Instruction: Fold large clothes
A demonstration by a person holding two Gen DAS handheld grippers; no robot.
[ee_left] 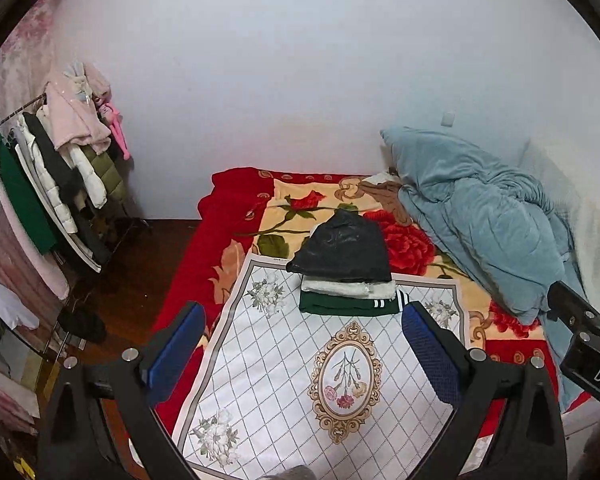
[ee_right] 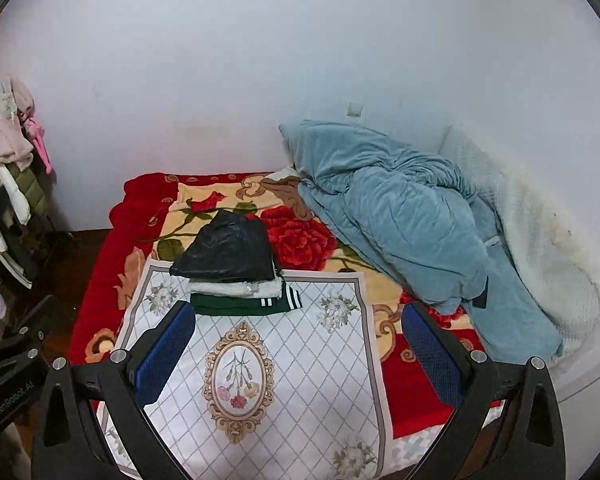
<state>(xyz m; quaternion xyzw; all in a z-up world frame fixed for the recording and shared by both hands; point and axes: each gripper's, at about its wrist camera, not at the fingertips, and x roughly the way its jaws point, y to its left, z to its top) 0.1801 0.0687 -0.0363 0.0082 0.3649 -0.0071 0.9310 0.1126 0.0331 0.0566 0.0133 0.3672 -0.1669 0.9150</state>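
Both tools hang spread and empty over the bed: the left hand-held gripper [ee_left: 300, 344] and the right hand-held gripper [ee_right: 298, 344]. Beyond them, three folded clothes [ee_left: 346, 276] sit stacked on the white mat [ee_left: 300, 380]. Judging by that, one fold is finished; next comes fetching another garment, perhaps from the rack [ee_left: 52, 184]. The stack's far side is hidden.
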